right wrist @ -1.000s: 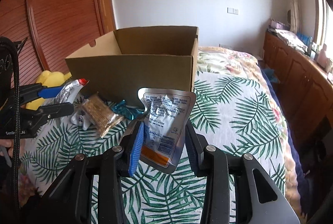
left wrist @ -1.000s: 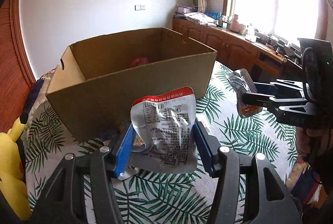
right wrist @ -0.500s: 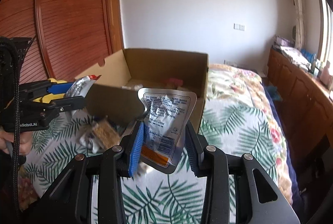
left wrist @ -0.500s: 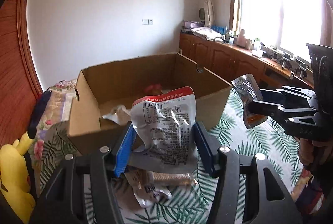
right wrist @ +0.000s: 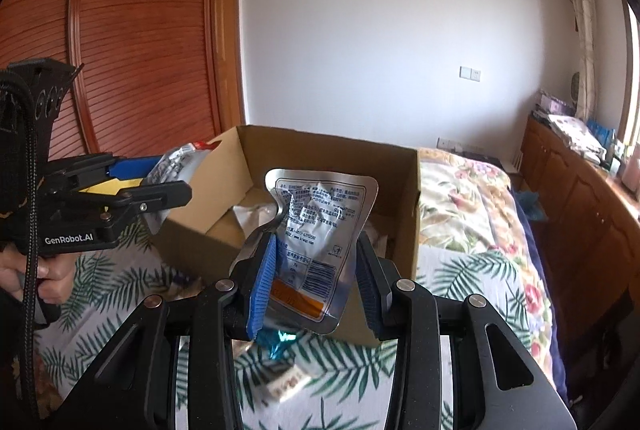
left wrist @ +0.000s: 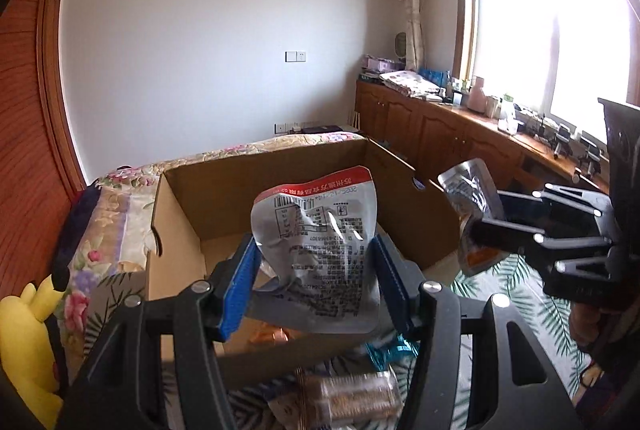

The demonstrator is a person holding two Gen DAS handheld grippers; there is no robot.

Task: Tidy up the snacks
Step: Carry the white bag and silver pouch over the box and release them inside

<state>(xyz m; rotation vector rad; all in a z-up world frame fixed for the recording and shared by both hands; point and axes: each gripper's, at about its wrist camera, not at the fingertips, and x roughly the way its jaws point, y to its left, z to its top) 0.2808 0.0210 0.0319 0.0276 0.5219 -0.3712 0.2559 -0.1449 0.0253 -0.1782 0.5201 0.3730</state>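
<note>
My left gripper is shut on a silver snack pouch with a red top edge, held above the near rim of an open cardboard box. My right gripper is shut on a silver pouch with an orange band, held above the box's near right corner. Each gripper shows in the other's view: the right one and the left one. Packets lie on the box floor.
Loose snacks lie on the palm-leaf cloth in front of the box: a cracker pack, a teal wrapper, a small boxed snack. A yellow plush toy sits at left. Wooden cabinets line the right wall.
Both grippers have risen and moved forward with their pouches, from in front of the box to above its rim. The box interior now shows.
</note>
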